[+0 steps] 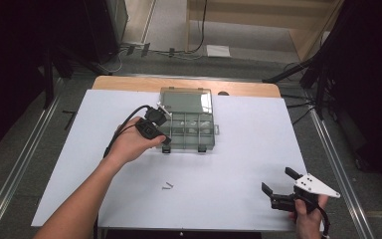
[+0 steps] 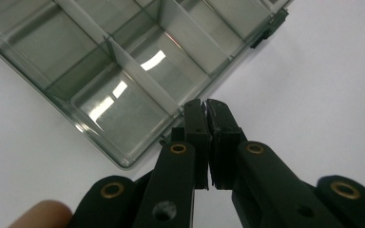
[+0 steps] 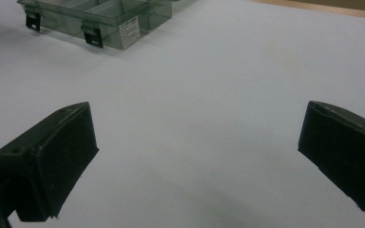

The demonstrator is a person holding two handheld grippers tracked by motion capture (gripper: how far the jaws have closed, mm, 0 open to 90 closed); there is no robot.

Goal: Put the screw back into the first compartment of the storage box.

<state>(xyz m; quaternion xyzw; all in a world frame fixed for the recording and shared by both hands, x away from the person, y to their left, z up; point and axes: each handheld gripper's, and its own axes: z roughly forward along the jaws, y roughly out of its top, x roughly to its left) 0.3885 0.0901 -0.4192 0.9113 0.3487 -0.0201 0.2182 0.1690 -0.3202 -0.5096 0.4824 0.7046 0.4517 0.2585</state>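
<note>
Smoky plastic box (image 1: 188, 124) sits open at upper centre of the white counter (image 1: 238, 169), the left tongs (image 2: 204, 107) pressed together on nothing visible at its near left corner, so I judge screws (image 1: 167, 186) below come next, nothing blocking, right tongs (image 1: 277, 185) spread at lower right.
</note>
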